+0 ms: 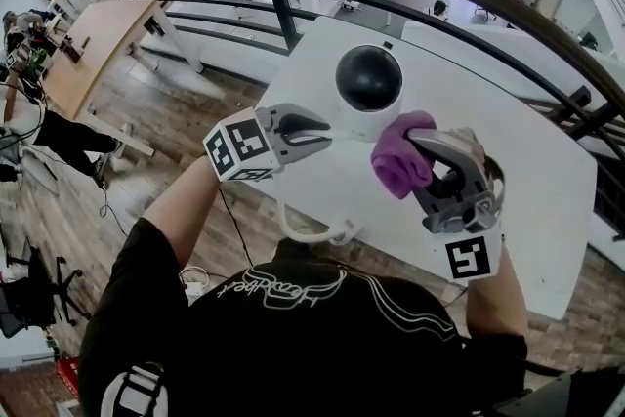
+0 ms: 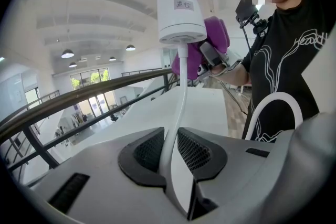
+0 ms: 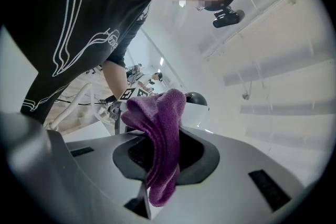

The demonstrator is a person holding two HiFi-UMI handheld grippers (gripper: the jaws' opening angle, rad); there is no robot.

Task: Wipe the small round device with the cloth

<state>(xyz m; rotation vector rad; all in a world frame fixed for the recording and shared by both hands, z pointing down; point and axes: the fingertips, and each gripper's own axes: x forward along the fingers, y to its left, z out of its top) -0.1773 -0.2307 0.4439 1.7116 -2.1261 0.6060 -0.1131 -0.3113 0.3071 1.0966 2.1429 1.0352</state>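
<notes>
The small round device [image 1: 368,88], white with a black dome, is between my two grippers over the white table [image 1: 527,190]. My left gripper [image 1: 317,133] is shut on the device's white cable [image 2: 181,97], which runs up between its jaws [image 2: 176,150] to the device's base [image 2: 181,13]. My right gripper [image 1: 422,147] is shut on a purple cloth [image 1: 399,152], bunched against the device's right side. In the right gripper view the cloth [image 3: 160,134] hangs out of the jaws [image 3: 165,150], and the device's dome [image 3: 196,98] peeks out just behind it.
A loop of white cable [image 1: 314,233] hangs off the table's near edge by my body. A dark metal railing [image 1: 278,0] curves behind the table, with a lower floor of desks beyond it. The table's right part [image 1: 547,229] is bare.
</notes>
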